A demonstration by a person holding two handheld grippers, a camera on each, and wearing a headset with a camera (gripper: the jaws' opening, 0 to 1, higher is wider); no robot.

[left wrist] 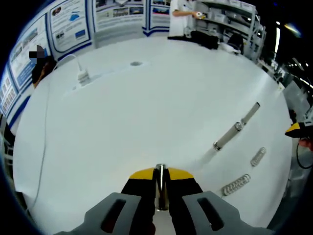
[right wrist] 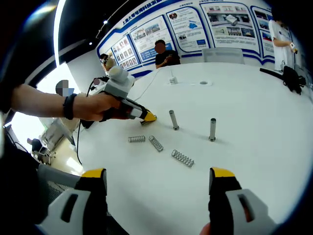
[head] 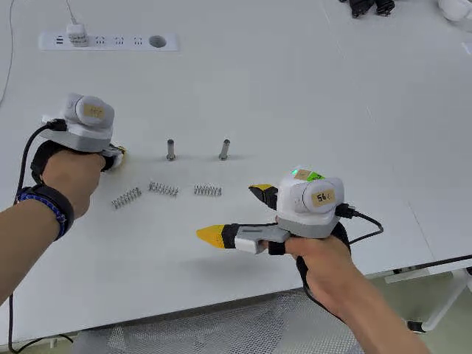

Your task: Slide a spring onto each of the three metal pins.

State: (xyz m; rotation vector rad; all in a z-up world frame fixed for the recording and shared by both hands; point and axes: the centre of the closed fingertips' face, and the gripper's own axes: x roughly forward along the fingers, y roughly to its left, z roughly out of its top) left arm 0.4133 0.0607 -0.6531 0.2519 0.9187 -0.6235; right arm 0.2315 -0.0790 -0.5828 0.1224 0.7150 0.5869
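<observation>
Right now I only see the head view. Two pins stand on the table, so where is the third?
Observer: The left gripper is shut on it. The left gripper view shows the pin clamped between the jaws.
Operator: Is anyone else in the room?
Observer: Yes. The right gripper view shows a person beyond the far edge of the table, below the posters on the wall.

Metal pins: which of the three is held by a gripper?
The pin clamped in the left gripper; the other two pins stand free on the table.
</observation>
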